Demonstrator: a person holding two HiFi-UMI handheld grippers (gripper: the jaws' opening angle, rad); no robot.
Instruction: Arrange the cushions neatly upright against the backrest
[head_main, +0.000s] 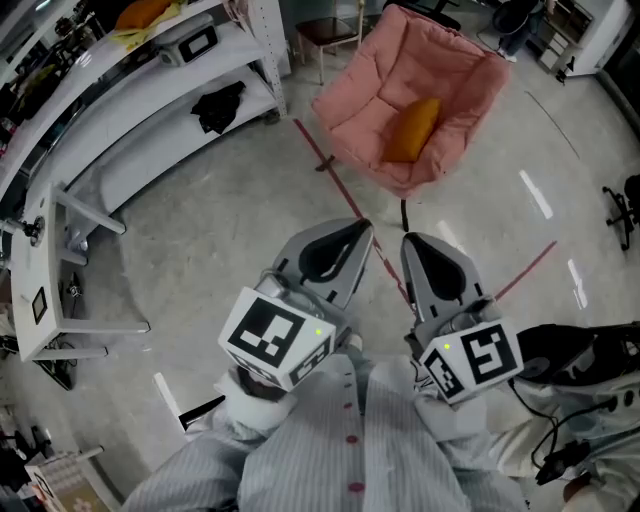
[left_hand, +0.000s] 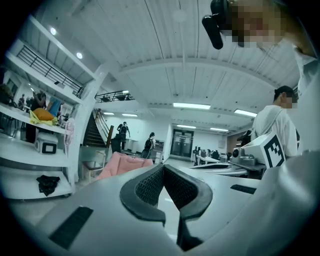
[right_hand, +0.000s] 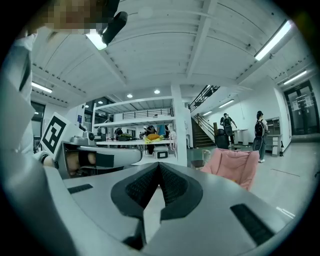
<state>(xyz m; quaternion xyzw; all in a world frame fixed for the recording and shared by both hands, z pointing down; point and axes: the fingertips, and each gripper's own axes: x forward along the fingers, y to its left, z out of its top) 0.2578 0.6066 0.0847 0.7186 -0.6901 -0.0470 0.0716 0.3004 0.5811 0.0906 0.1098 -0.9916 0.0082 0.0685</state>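
Note:
A pink padded chair (head_main: 450, 60) stands on the floor ahead of me in the head view. An orange cushion (head_main: 412, 128) lies slumped in its seat, leaning toward the backrest. My left gripper (head_main: 362, 226) and right gripper (head_main: 408, 240) are held side by side close to my chest, well short of the chair. Both point toward it, shut and empty. In the left gripper view the left gripper (left_hand: 163, 166) shows its pads together, with the chair (left_hand: 122, 165) far off. The right gripper (right_hand: 159, 164) is likewise shut, with the chair (right_hand: 231, 164) at the right.
A white shelving unit (head_main: 150, 110) runs along the left, with a black item (head_main: 218, 105) and a yellow bundle (head_main: 145, 12) on it. A white table (head_main: 40, 290) stands nearer left. Red tape lines (head_main: 330, 165) cross the floor. People stand far off by the stairs (right_hand: 226, 122).

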